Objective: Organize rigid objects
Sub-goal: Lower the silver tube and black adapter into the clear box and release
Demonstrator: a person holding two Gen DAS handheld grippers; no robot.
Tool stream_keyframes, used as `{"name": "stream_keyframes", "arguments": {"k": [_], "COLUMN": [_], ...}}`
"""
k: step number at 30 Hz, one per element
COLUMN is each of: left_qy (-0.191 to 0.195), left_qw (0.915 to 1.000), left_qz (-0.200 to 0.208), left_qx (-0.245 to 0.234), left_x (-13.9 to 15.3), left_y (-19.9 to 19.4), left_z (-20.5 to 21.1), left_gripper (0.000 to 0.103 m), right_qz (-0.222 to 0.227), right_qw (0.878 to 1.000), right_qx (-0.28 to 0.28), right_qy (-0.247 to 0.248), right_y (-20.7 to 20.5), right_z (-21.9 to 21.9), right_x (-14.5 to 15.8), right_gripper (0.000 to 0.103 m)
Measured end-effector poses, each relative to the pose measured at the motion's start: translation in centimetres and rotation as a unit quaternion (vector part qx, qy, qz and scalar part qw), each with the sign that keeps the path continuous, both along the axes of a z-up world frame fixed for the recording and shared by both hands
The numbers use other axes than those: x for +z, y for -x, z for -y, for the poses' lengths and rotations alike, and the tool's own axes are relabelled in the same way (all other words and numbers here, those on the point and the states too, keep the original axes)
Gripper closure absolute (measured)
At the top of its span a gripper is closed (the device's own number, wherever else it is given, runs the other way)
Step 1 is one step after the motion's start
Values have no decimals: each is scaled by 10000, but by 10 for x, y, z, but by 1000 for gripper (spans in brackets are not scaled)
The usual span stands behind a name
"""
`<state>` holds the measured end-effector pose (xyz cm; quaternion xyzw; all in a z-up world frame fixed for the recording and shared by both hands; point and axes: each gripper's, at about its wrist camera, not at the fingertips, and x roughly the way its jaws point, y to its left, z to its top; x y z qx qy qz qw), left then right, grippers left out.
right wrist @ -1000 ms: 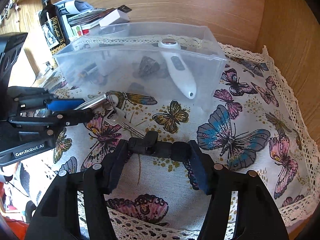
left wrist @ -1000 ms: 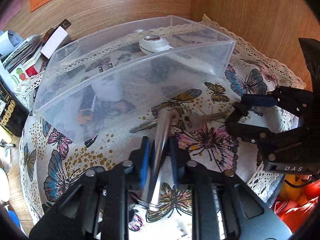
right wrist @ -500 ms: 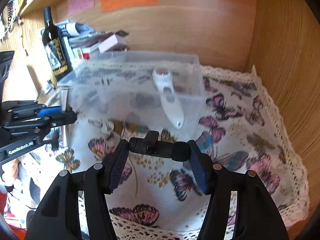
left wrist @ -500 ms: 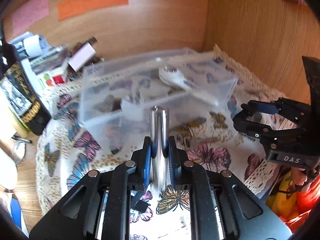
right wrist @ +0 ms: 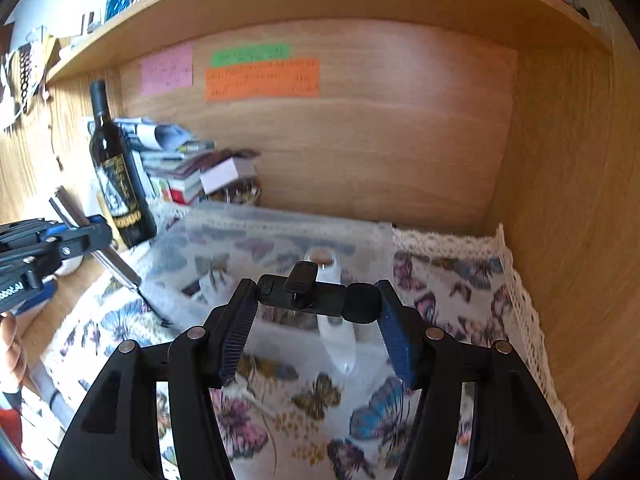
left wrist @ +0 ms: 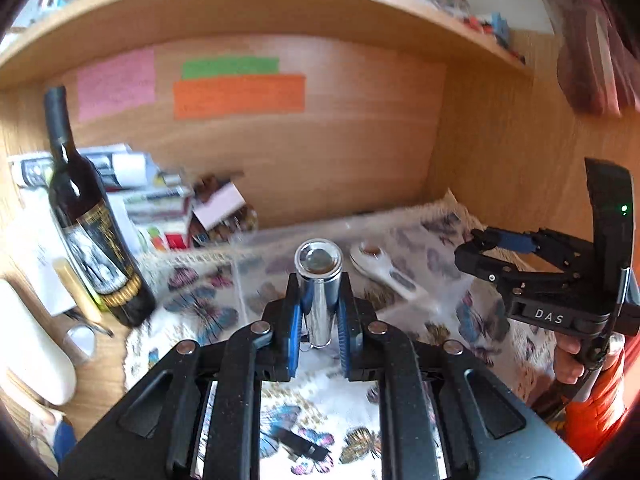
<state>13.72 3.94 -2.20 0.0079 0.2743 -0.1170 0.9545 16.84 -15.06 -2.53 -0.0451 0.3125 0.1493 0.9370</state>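
My left gripper (left wrist: 319, 312) is shut on a shiny metal cylinder (left wrist: 319, 280), held in the air above the butterfly cloth (left wrist: 192, 312); it also shows in the right wrist view (right wrist: 96, 248). My right gripper (right wrist: 316, 336) is shut on a black clip-like device (right wrist: 316, 296) and holds it above the clear plastic bin (right wrist: 256, 248). A white handheld device (right wrist: 336, 344) lies in the bin, also in the left wrist view (left wrist: 384, 272). A small black object (left wrist: 300, 444) lies on the cloth below the left gripper.
A dark wine bottle (left wrist: 92, 232) stands at the left by a stack of books and boxes (left wrist: 160, 208). Wooden walls close the back and right (right wrist: 560, 200), with a shelf overhead. Coloured notes (right wrist: 260, 76) hang on the back wall.
Both grippers have risen and pulled back from the cloth. The left one lifted the metal cylinder higher. The bin now looks farther below.
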Motion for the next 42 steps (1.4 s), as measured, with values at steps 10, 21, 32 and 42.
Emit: {"name": "stream_keyframes", "arguments": {"k": [10, 21, 32, 42], "left_qy": [-34, -447, -619, -542], "left_qw": [9991, 9967, 9912, 9924], "left_qz": [183, -560, -1152, -1071], "left_qx": [382, 387, 184, 288], "left_x": [12, -41, -73, -63], "left_y": [-29, -75, -90, -88], "left_z": [-12, -1, 10, 8], "left_gripper": [88, 88, 88, 64], "right_qz": [-70, -737, -1117, -1059], "right_qw": [9999, 9970, 9926, 9933], "right_qx": [42, 185, 411, 273], "right_qy": [-87, 123, 247, 371], "right_y": [-35, -64, -71, -75], "right_z": [-3, -15, -21, -23], "right_x": [0, -40, -60, -60], "right_gripper": [47, 47, 46, 38]}}
